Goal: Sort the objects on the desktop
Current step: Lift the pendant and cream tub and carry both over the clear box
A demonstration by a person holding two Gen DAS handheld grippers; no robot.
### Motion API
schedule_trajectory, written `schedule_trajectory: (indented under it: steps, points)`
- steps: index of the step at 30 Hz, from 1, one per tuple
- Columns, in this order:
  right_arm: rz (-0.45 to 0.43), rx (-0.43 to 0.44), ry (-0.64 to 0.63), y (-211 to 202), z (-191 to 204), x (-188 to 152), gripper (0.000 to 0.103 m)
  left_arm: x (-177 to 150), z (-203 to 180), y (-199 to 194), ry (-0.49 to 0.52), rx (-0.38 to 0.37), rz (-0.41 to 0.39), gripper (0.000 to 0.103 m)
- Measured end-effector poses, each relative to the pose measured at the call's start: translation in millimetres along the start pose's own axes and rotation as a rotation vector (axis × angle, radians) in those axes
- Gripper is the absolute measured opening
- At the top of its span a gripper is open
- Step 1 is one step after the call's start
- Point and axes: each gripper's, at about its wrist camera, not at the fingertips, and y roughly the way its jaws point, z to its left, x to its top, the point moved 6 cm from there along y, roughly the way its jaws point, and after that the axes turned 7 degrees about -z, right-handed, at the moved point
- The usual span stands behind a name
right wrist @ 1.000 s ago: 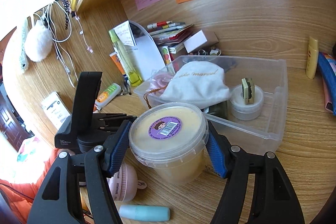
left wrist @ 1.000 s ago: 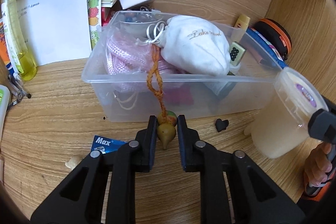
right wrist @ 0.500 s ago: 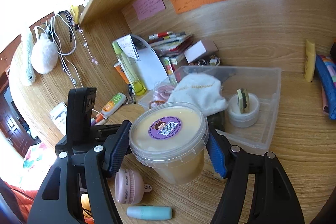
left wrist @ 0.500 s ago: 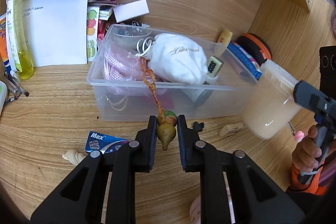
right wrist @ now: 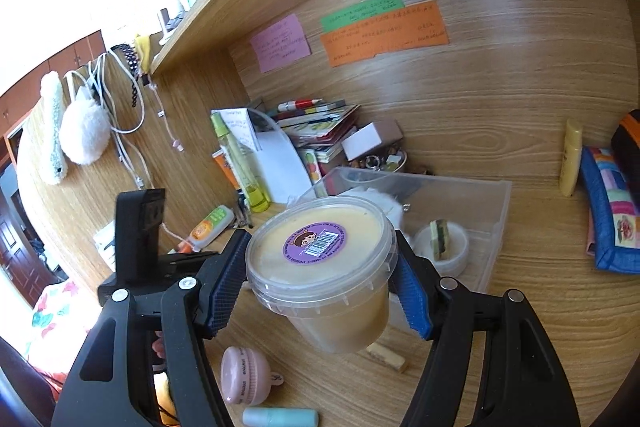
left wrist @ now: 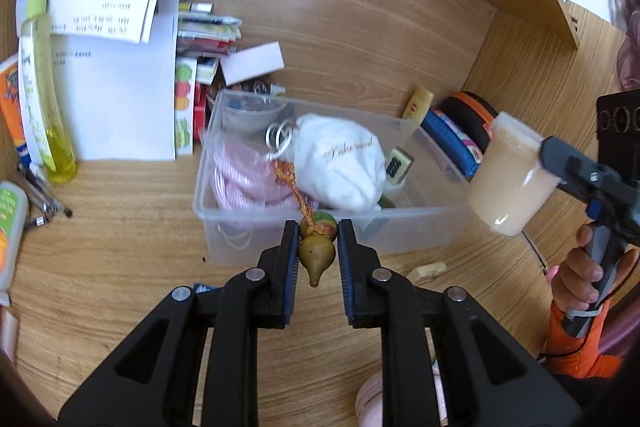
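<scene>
Desk alcove, listed left to right.

- Far left edge: green-capped tube point(left wrist: 10, 223) lying flat, brushes beside it; tall yellow spray bottle point(left wrist: 44, 95) upright against white paper sheets point(left wrist: 120, 95). Stacked booklets and a small white box point(left wrist: 252, 63) stand behind, tight to the back wall.
- Centre: clear plastic bin point(left wrist: 320, 239), long side facing the viewer, holding a pink mesh bundle point(left wrist: 244, 179), a white drawstring pouch point(left wrist: 340, 163) and a small round jar with a tile point(right wrist: 440, 245) on it. The right half of the bin floor is bare in the right wrist view.
- Left gripper point(left wrist: 318, 239): clamped on a gourd charm point(left wrist: 317, 253), held above the desk just in front of the bin's near wall; its orange cord point(left wrist: 294, 187) runs up over the rim into the bin.
- Bare wood in front of the bin, with a small beige scrap point(left wrist: 430, 269), a pink round case point(right wrist: 244, 373) and a pale blue tube point(right wrist: 280, 418) near the front edge.
- Right gripper point(right wrist: 322, 267): blue pads pressed on a lidded tub point(right wrist: 332, 267) of cream-coloured contents, held clear of the desk beside the bin's right end.
- Right edge: yellow tube point(right wrist: 570, 157), patchwork pouch point(right wrist: 608, 211) and an orange-banded black case point(left wrist: 466, 111) near the side panel.
</scene>
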Motion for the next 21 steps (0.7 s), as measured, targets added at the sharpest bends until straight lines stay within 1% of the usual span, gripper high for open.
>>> schedule_trajectory:
  steps: [5, 10, 13, 16, 21]
  points:
    - [0.003, -0.024, -0.001, 6, -9, 10, 0.065, 22, -2, -2, 0.037, 0.0, -0.019, 0.018]
    - [0.002, -0.057, 0.0, 15, -20, 18, 0.065, 38, 1, 9, 0.063, 0.011, -0.021, 0.018]
    - [0.004, -0.086, 0.006, 21, -28, 16, 0.065, 40, 5, 21, 0.062, 0.023, -0.011, 0.018]
    - [0.026, -0.099, 0.029, 29, -37, 9, 0.065, 38, 8, 33, 0.063, 0.027, 0.006, 0.018]
    - [0.07, -0.124, 0.045, 41, -49, -1, 0.065, 27, 21, 49, 0.051, 0.045, 0.048, 0.018]
